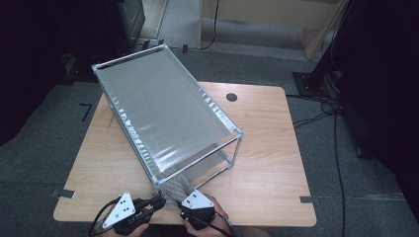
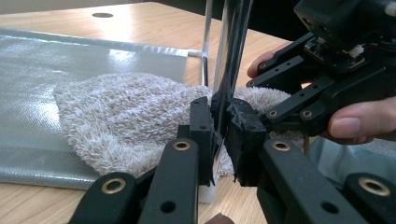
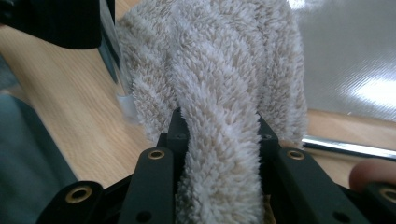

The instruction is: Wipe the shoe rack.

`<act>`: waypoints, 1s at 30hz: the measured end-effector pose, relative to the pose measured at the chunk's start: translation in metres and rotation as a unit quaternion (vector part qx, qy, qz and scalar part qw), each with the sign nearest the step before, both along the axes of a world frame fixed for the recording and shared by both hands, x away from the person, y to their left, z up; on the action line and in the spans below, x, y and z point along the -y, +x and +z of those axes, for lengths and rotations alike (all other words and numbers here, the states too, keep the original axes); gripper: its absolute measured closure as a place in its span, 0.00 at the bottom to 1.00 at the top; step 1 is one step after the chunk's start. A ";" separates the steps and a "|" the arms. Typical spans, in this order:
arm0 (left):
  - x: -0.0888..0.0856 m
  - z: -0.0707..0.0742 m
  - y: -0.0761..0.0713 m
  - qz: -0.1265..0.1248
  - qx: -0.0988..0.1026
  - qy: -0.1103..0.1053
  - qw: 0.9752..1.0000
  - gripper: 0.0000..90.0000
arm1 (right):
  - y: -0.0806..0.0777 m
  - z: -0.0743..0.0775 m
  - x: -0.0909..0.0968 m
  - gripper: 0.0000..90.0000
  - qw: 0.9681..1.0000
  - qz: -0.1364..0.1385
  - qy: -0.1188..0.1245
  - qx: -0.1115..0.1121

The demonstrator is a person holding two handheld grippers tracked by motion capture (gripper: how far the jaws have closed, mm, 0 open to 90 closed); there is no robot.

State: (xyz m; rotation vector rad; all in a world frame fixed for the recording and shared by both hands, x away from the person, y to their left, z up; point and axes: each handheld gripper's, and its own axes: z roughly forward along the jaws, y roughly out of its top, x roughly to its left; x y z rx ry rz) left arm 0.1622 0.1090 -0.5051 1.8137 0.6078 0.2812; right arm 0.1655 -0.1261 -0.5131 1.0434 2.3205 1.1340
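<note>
A: What is sitting ahead of the tools?
B: A light wooden desk (image 1: pixel 267 148) is carrying a big silver-lined, metal-framed rack (image 1: pixel 163 111), lying just beyond both tools.
A: And the fluffy beige-grey towel (image 3: pixel 219 93)?
B: It is spilling out of the rack's near corner, right between the tools.
A: Their grip?
B: The left tool (image 2: pixel 219 135) is clamping the rack's clear corner post (image 2: pixel 231 56); the right tool (image 3: pixel 219 140) is pinching a fold of the towel.

The towel (image 3: pixel 219 93) runs off the right gripper view's bottom edge between the jaws; in the high view the rack (image 1: pixel 163 113) hides most of it.
</note>
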 end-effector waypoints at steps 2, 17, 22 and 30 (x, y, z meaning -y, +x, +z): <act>0.000 0.000 0.000 0.000 0.001 -0.001 1.000 0.90 | 0.005 0.000 0.006 0.76 1.000 -0.001 0.005 -0.006; -0.001 0.000 0.000 -0.001 0.001 0.000 1.000 0.90 | 0.057 0.006 0.111 0.67 0.979 -0.197 0.051 -0.010; -0.001 0.000 0.000 -0.001 0.001 0.001 1.000 0.90 | 0.048 0.025 0.118 0.23 0.984 -0.168 0.062 0.017; -0.001 0.000 0.000 -0.001 0.002 0.003 1.000 0.90 | 0.044 0.002 0.118 0.43 0.990 -0.129 -0.015 -0.057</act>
